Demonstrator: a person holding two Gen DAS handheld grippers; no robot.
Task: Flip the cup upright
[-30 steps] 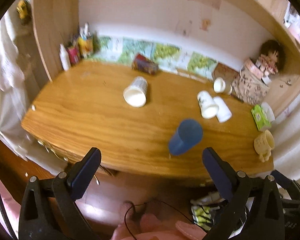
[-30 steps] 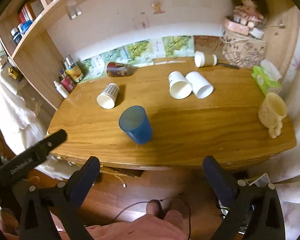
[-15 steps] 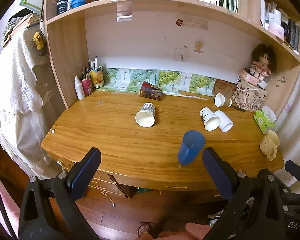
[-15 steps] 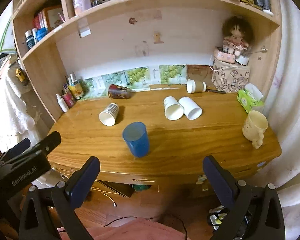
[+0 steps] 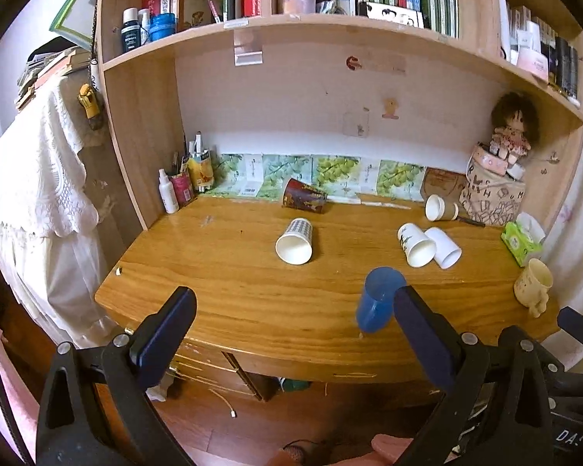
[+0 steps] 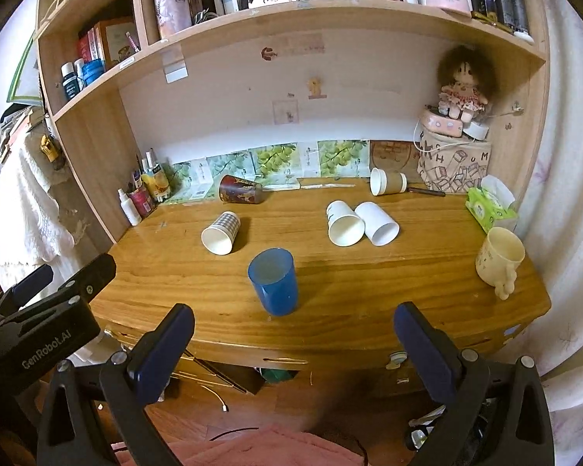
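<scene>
Blue cup [image 6: 273, 282]: stands on the desk [image 6: 369, 291] near its front edge, mouth up, long axis vertical; judged already righted.
Cups on their sides: 5 lie tipped over further back: a checked cup [image 6: 221, 232], a dark red cup [image 6: 240, 190], 2 white cups [image 6: 345, 223] touching each other, and a brown-sleeved cup [image 6: 388, 186].
Cream mug [image 6: 499, 258]: upright at the right end of the desk.
Right gripper [image 6: 291, 349]: fingers spread wide, holding nothing, pulled back off the desk's front edge.
Left gripper [image 5: 295, 334]: also spread and empty, likewise back from the edge.
Bearing: if the checked cup comes next, it lies ahead and left of the right gripper, closer to centre in the left view, so the left hand looks better placed.
Axis: its mouth faces the front edge, base away.
</scene>
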